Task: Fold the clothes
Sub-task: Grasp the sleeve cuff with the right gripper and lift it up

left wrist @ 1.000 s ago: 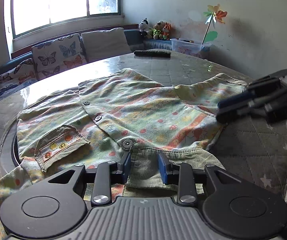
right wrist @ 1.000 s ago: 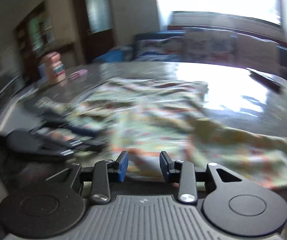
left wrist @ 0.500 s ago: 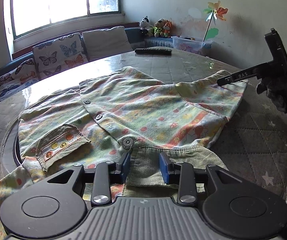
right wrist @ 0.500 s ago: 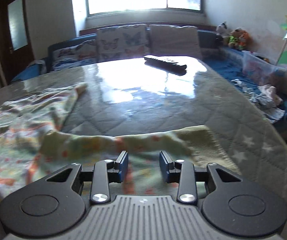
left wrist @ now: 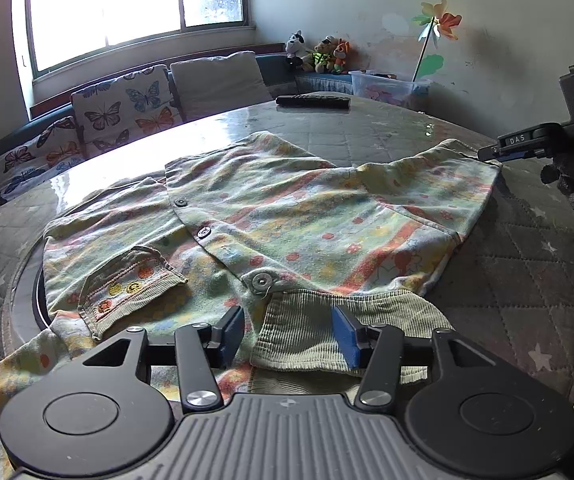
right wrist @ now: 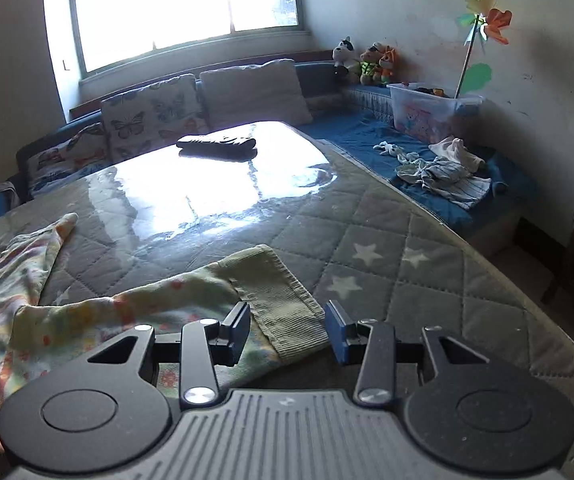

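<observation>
1. Sunlight from a wide window (left wrist: 135, 4) glares off a round table (right wrist: 407, 280) covered with a grey quilted, star-printed cloth under clear plastic.
2. Cushions printed with butterflies (left wrist: 127, 112) line the bench on the far side, with plush toys (left wrist: 319, 54) in the corner and a paper pinwheel (left wrist: 437, 24) against the wall.
3. On the table's far part lies a dark remote (right wrist: 217, 145).
4. Spread over the near table lies a child's pastel shirt (left wrist: 287, 216), buttons up, its pocket (left wrist: 131, 284) at near left.
5. At the near edge, the left gripper (left wrist: 289, 332) has its jaws opening, the ribbed collar (left wrist: 327, 332) lying between the blue pads, which stand clear of it.
6. At far right, the right gripper (right wrist: 287, 330) has its jaws opening over the sleeve's ribbed cuff (right wrist: 283, 300); the pads stand apart from the fabric.
</observation>
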The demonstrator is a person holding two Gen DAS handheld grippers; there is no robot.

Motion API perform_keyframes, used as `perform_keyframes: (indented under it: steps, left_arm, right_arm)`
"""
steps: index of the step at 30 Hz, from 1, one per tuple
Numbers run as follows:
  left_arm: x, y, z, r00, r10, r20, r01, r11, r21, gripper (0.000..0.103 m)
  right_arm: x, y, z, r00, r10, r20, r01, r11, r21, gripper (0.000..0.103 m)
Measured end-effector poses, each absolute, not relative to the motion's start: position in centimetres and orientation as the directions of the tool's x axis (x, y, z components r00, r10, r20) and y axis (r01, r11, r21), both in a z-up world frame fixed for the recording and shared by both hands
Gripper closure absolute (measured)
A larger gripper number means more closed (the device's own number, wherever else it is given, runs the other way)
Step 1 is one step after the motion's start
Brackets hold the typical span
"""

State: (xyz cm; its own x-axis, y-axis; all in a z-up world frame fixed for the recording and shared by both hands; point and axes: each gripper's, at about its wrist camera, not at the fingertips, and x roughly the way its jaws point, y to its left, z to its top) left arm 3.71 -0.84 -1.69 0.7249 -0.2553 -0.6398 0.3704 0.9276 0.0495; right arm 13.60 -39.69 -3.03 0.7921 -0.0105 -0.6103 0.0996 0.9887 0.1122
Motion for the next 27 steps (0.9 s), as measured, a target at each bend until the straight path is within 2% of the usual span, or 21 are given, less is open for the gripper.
perform_keyframes:
  steps: [8,12,15,16,17,19,24,27]
  left_arm:
    - [3.2,-0.9,-1.2,0.732,-0.254,-0.632,0.371,0.927,0.057,0.042]
    - [3.0,-1.0,-0.8,0.742,-0.251,-0.622,0.366,0.929,0.061,0.035]
    - [2.8,-1.0,-0.5,0.75,-0.249,-0.613,0.361,0.93,0.064,0.024]
    - [2.8,-1.0,-0.5,0.753,-0.247,-0.61,0.359,0.931,0.067,0.019]
    - [2.8,-1.1,-0.4,0.757,-0.242,-0.607,0.356,0.932,0.072,0.017]
    - [2.8,-1.2,-0.4,0.761,-0.233,-0.606,0.348,0.934,0.078,0.011]
    - [2.7,-1.1,-0.1,0.772,-0.212,-0.599,0.327,0.941,0.088,0.0]
    - [2.9,-0.7,-0.1,0.775,-0.2,-0.599,0.307,0.948,0.08,0.0]
  right_arm:
    - [13.2,-39.1,-3.3,0.794,-0.063,-0.605,0.16,0.981,0.108,0.061]
    - [13.1,-39.2,-3.4,0.793,-0.078,-0.604,0.175,0.979,0.104,0.061]
    - [13.0,-39.1,-3.6,0.794,-0.065,-0.605,0.169,0.979,0.116,0.06]
    - [13.0,-39.0,-3.6,0.794,-0.056,-0.606,0.161,0.98,0.119,0.064]
    - [13.0,-38.9,-3.5,0.794,-0.048,-0.607,0.152,0.981,0.123,0.076]
    - [13.0,-39.0,-3.3,0.796,-0.024,-0.605,0.142,0.979,0.149,0.09]
    - [12.7,-39.2,-1.7,0.829,0.012,-0.56,0.125,0.971,0.206,0.096]
    - [12.4,-38.7,0.2,0.849,0.049,-0.526,0.079,0.972,0.219,0.096]
